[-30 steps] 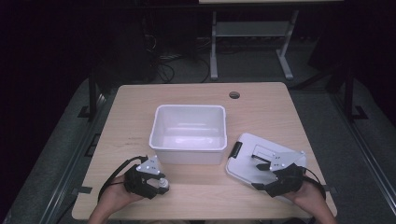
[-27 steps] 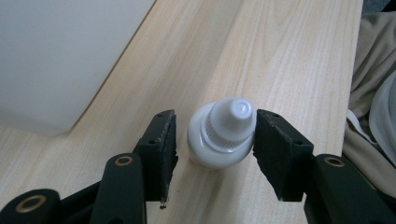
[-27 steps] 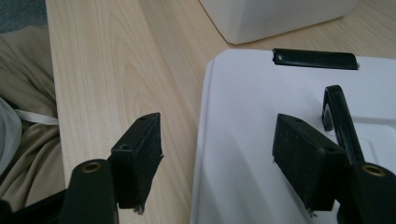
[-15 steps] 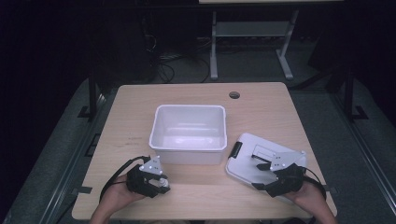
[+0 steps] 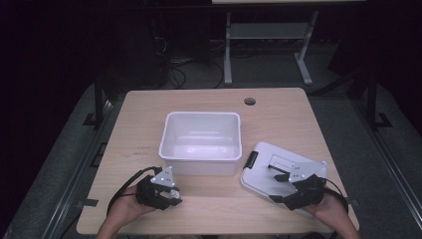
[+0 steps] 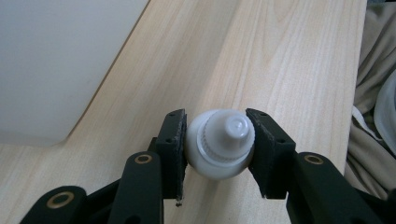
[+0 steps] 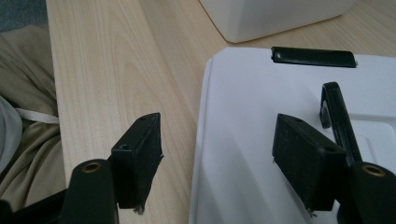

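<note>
The tub [image 5: 201, 142] sits in the middle of the desk [image 5: 278, 112], at the center of the frame. The lid [image 5: 271, 169] lies flat on the desk at the lower right, just beside the tub's near right corner. A small round hole [image 5: 250, 101] is in the desk behind the tub, toward the upper right. The left gripper [image 5: 169, 195] is at the lower left, in front of the tub, with a small bottle [image 6: 220, 144] between its jaws. The right gripper [image 5: 279, 188] is at the lower right, over the lid's near edge.

High overhead forward-down; two close tool-level views, sharing white bin [image 5: 201, 143].
</note>
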The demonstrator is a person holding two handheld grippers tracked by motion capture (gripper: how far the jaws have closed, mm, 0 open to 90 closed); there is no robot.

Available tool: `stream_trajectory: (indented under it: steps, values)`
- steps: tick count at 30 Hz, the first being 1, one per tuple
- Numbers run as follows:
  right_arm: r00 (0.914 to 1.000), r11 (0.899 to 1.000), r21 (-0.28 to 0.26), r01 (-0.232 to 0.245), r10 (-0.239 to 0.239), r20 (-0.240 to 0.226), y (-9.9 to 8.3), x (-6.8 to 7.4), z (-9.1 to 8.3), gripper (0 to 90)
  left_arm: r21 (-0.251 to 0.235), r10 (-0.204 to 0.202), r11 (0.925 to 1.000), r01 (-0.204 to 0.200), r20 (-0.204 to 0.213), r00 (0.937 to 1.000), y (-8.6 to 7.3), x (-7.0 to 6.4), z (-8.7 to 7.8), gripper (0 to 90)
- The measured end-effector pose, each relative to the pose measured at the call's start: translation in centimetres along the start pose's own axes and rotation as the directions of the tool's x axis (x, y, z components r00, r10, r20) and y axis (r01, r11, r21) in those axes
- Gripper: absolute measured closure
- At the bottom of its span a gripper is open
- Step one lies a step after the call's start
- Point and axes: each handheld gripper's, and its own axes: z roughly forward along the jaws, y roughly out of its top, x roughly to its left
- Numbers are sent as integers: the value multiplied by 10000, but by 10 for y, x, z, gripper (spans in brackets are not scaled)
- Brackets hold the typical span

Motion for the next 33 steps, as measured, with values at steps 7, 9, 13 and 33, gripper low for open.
stream_trajectory:
  steps: [7,9,13,33]
  values:
    - [10000,10000,42,-37,37,13,0,0,0,321,-260,7,9997,-9,-49,10000,2,0,-11,597]
    - [10000,10000,37,-38,38,23,0,0,0,320,-402,-35,9992,33,-66,10000,2,0,-15,597]
    - [10000,9999,49,-96,96,-22,-1,0,1,318,-452,-54,9990,49,-104,9999,2,1,-23,597]
    - [9997,9996,162,-222,223,-108,0,-3,4,311,-676,69,9977,-104,-509,9987,10,6,-68,597]
